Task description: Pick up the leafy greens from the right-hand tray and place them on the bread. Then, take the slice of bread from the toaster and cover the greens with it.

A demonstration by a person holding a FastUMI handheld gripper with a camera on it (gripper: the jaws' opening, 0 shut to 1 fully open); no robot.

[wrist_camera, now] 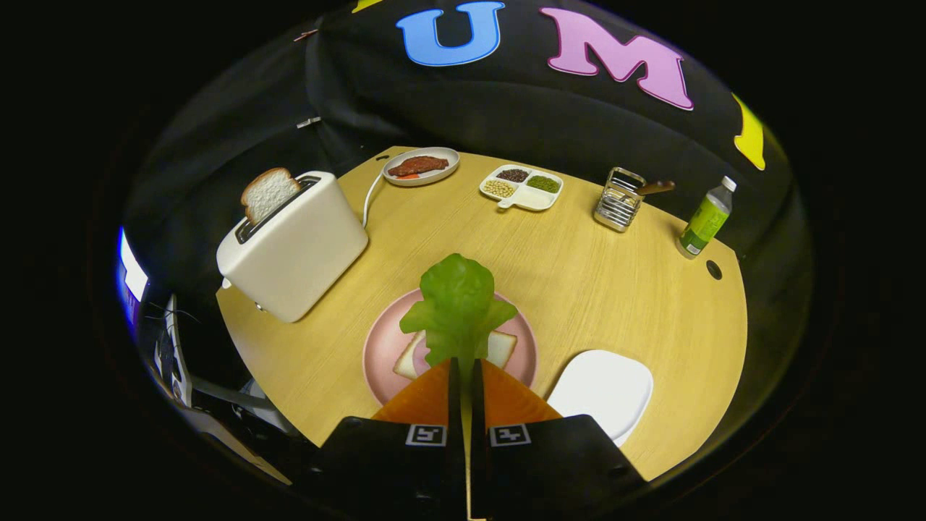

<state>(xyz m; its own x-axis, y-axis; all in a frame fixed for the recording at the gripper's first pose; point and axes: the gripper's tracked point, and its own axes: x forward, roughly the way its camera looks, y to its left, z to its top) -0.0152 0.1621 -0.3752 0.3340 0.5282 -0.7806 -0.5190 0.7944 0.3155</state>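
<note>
A wooden desk point(593, 289) carries everything. The tongs point(465, 365) are clamped on the greens point(459, 307), held over the bread point(499, 349) on the pink plate point(380, 347) just ahead. Beyond to the left, a slice point(268, 192) stands in the toaster point(296, 246); the white tray point(604, 391) lies right of the tongs.

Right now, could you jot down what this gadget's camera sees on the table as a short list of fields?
held item: green leafy lettuce piece, pinched between the closed orange fingers of the gripper
below it: slice of white bread on a round pink plate
emptied tray: white rounded tray, beside the plate
toaster: white toaster with a bread slice sticking up from its slot
far side: oval dish of red meat, divided white dish of beans, metal wire rack, green-labelled plastic bottle
surface: light wooden table
</note>
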